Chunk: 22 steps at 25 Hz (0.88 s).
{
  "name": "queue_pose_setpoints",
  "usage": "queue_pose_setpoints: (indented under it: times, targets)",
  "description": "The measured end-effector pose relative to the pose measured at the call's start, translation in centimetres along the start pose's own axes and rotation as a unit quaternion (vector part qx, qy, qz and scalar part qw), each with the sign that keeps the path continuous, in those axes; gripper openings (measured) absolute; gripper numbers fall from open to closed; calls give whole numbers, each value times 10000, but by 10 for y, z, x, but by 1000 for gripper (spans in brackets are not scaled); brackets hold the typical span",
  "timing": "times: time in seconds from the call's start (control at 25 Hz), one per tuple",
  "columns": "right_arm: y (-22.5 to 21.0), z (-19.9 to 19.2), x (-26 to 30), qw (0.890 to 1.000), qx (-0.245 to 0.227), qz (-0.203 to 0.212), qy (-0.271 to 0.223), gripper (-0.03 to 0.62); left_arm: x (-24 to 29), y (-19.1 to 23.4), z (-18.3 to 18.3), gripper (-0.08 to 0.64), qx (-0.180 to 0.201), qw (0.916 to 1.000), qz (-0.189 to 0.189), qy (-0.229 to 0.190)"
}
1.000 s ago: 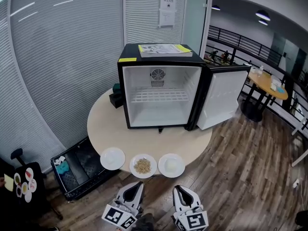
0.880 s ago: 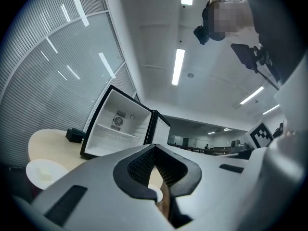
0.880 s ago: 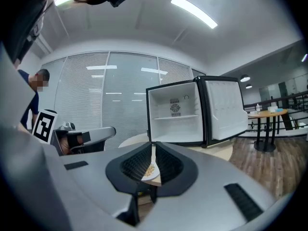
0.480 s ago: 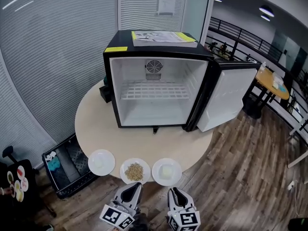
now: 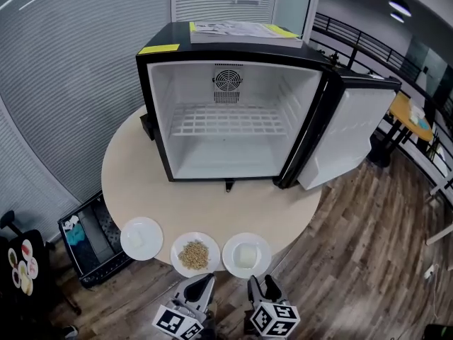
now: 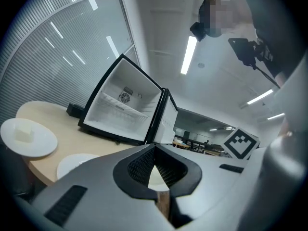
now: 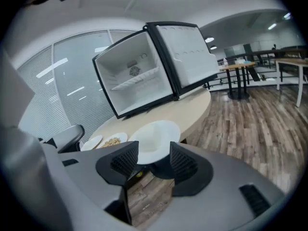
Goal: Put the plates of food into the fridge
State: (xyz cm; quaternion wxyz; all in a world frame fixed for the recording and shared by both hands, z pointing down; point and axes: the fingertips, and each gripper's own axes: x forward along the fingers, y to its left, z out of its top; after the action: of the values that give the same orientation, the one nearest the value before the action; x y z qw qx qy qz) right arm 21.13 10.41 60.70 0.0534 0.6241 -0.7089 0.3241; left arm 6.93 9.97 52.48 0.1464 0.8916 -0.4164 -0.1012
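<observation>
**Head view: plates wait outside the open fridge (image 5: 233, 154)**

Three plates (image 5: 195, 254) line the table (image 5: 212, 207) edge in front of it. They look light, stiff and slick, so pinch a rim. The right claw (image 5: 260, 283) has just been opening, with nothing between its jaws. The left claw (image 5: 206, 280) is closed and empty.

The left gripper (image 5: 205, 280) and right gripper (image 5: 261, 284) sit side by side at the head view's bottom edge, pointing forward. The left's jaws are together. The right's jaws have just been opening and stand apart, gripping nothing.
</observation>
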Motion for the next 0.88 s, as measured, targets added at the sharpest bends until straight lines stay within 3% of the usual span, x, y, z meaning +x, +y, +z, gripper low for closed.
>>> queue_pose_setpoints:
  times: [0.12,0.2,0.32,0.48,0.68,0.88]
  targets:
    - [-10,-8,12,9969,777,76,36,197,5,-4,-14,6,-41,9999,-120,87]
    - [-13,-13,20,9892,1438,279,60,198,8,-8,-22,6,-25,9997,-201,129]
    - [-21,-20,30,9686,2445,451,95,198,12,-11,-32,6,-37,9995,-266,195]
    - [-23,-26,41,9320,3527,832,-30,198,14,-13,-40,6,-71,9992,-313,233]
    - [-15,-18,49,8970,4142,1474,-459,175,11,-12,-47,6,-66,9989,-321,323]
    - [-12,-15,50,8907,4219,1595,-567,95,10,-7,-46,6,-62,9991,-271,306]
